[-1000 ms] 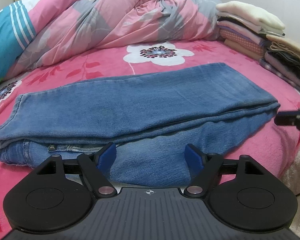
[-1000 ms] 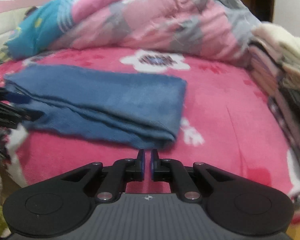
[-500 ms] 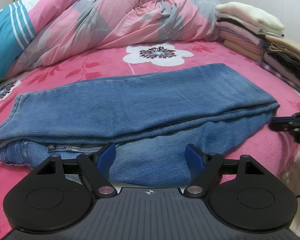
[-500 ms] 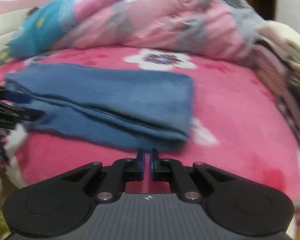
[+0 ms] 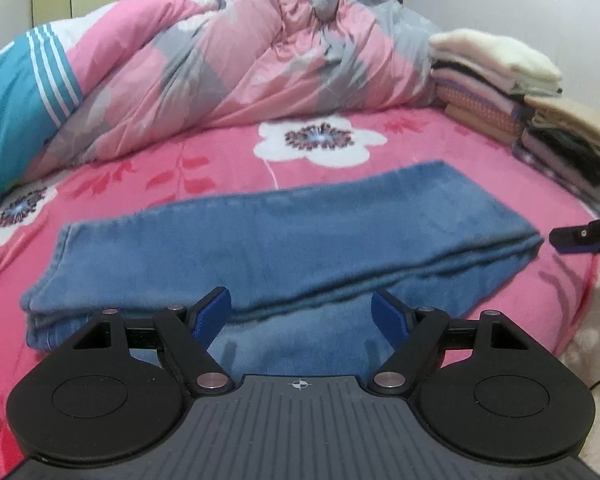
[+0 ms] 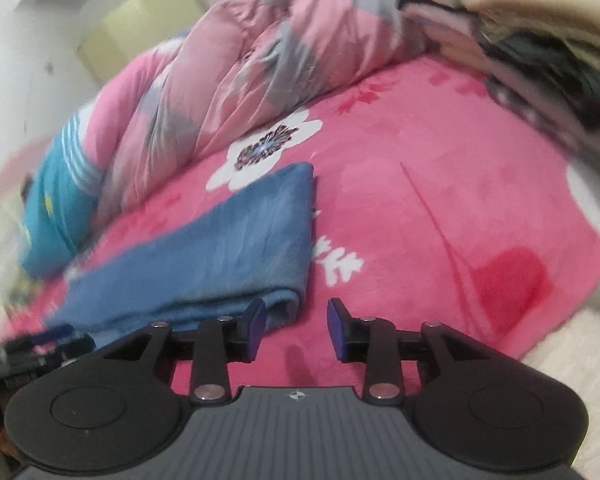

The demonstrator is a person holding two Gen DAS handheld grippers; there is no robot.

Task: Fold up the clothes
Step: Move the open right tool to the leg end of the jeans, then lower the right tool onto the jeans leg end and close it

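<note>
Diff vs a second ago: left wrist view has lifted a bit, so the jeans (image 5: 284,240) sit lower and smaller in frame and more of the duvet (image 5: 236,72) shows behind. Right wrist view has rolled hard; the bed now runs on a diagonal and the picture is motion-blurred. Right jaws were pinched together before, now they're parting.

Left to right, left wrist view: teal striped pillow (image 5: 16,112) far left, duvet heaped across the back, pink floral bedsheet (image 5: 204,168) in front of it. Jeans lie folded lengthwise on the sheet, long axis across the frame, waist end at left, leg end at right. Left gripper (image 5: 300,312) is spread wide with nothing pinched; the near edge of the denim lies under and between its blue pads (image 5: 214,312), contact can't be told. Right gripper's tip (image 5: 580,236) pokes in at the right edge, just beside the leg end of the jeans, apart from it. Folded clothes stack (image 5: 512,92) at back right.

Right wrist view: jeans (image 6: 220,256) run from lower left up to centre. Right gripper (image 6: 296,326) is opening, gap empty, over bare sheet; its left pad sits just beside the rolled corner of the denim, touching or not is unclear. Left gripper (image 6: 40,344) is a blur at lower left.
</note>
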